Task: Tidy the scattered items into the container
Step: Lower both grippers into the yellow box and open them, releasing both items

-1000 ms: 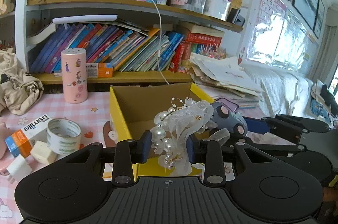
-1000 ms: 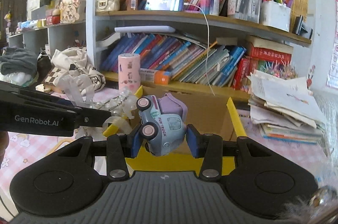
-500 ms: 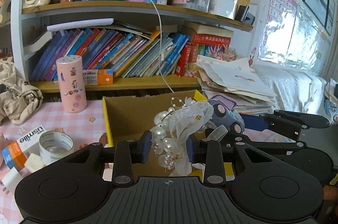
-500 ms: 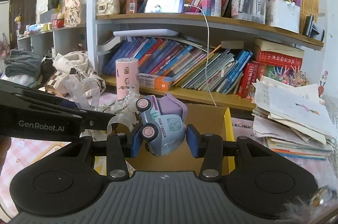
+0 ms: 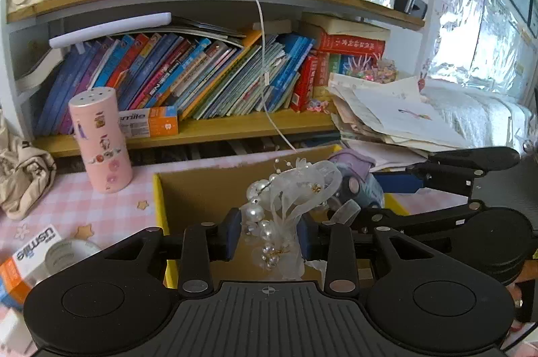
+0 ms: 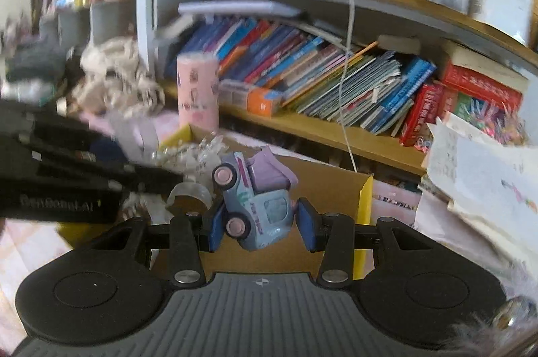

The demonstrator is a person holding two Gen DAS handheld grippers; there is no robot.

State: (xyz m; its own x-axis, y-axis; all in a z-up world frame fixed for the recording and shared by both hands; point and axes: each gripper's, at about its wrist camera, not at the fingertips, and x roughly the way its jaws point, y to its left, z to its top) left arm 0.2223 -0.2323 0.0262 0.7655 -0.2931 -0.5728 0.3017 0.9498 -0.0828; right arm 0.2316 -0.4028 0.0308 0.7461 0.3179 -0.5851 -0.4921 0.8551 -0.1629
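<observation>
My left gripper point(image 5: 269, 234) is shut on a white pearl-and-ribbon hair ornament point(image 5: 282, 209) and holds it over the open yellow cardboard box point(image 5: 159, 199). My right gripper point(image 6: 262, 224) holds a pale blue and purple toy truck point(image 6: 257, 192) over the same box point(image 6: 364, 199); its jaws look slightly apart and the truck is tilted, touching the left pad. The truck point(image 5: 356, 185) and the right gripper's body show at the right of the left wrist view. The left gripper's body point(image 6: 67, 182) crosses the left of the right wrist view, which is blurred.
A pink cylinder point(image 5: 101, 138) stands left of the box in front of a bookshelf point(image 5: 201, 128). A tape roll point(image 5: 69, 252) and a toothpaste box point(image 5: 30, 256) lie at the lower left. A beige bag point(image 5: 23, 175) sits far left, a paper stack point(image 5: 393, 121) right.
Both grippers have moved forward over the box. The right gripper's jaws have widened a little and the truck has tipped sideways. The right view has become blurred.
</observation>
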